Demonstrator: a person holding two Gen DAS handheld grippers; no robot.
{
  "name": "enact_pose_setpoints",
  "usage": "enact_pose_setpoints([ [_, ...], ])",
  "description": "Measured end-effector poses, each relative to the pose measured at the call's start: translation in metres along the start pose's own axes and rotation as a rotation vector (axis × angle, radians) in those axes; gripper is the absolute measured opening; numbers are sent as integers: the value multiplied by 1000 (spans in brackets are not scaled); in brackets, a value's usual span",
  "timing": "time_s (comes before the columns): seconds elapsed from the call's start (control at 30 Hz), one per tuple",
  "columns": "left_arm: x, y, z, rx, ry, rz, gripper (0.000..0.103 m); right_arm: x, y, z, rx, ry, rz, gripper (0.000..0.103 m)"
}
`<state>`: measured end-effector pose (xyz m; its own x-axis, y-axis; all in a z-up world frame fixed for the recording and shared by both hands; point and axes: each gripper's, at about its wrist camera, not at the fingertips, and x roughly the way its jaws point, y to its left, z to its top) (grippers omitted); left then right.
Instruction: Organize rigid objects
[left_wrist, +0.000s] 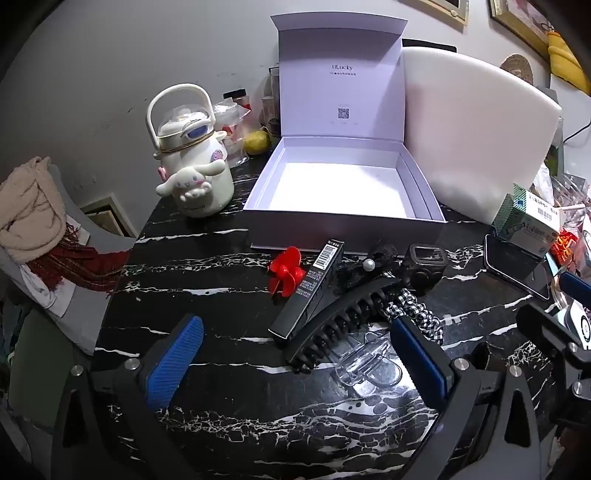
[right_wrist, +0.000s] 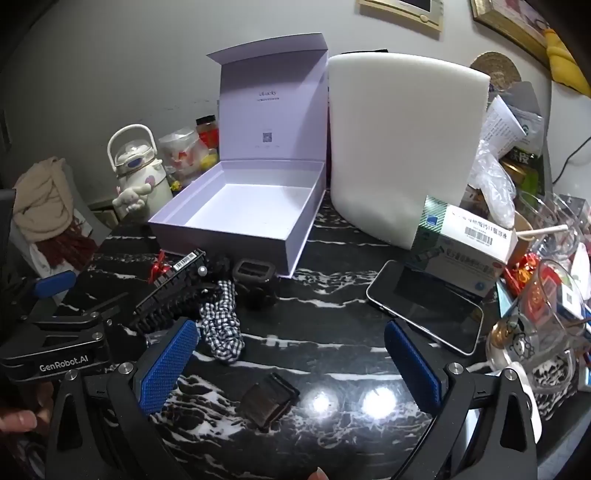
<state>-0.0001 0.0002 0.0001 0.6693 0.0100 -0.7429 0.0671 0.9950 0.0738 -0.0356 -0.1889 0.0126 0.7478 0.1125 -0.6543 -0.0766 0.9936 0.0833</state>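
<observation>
An open white gift box (left_wrist: 343, 221) stands empty at the back of the black marble table (left_wrist: 221, 417). In front of it lie a red flower clip (left_wrist: 286, 271), a long black carton (left_wrist: 308, 291), a black claw clip (left_wrist: 343, 321), a clear clip (left_wrist: 369, 363), a checkered scrunchie (left_wrist: 413, 314), a black bow clip with a pearl (left_wrist: 369, 262) and a black cube (left_wrist: 424, 267). My left gripper (left_wrist: 299, 362) hangs open above the claw clip and the clear clip, holding nothing. My right gripper (right_wrist: 290, 365) is open over a small dark clip (right_wrist: 267, 402).
A white character kettle (left_wrist: 192, 166) stands left of the box, and a white foam slab (left_wrist: 472, 136) leans at its right. A phone (right_wrist: 424, 310), a medicine carton (right_wrist: 465, 236), a glass (right_wrist: 535, 332) and bags crowd the right side. A chair with cloths (left_wrist: 33, 221) stands at the left.
</observation>
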Motion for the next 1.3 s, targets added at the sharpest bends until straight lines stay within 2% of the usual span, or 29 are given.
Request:
enact_pose_setpoints([
  [0.33,-2,-4,6,3,17,-11,103,4,0,-1,-19,9,-32,103],
  [0.5,-3,1,-1,13,-4,-29,103,0,3,-1,-23,-3,-32,103],
  [0.87,-1,5,-3,-4,13,-41,103,0,3,-2,-21,-2,-71,103],
  [1.3,-1,7,-6,-8,14,-52,103,-1,6,-5,-30,0,-45,103],
])
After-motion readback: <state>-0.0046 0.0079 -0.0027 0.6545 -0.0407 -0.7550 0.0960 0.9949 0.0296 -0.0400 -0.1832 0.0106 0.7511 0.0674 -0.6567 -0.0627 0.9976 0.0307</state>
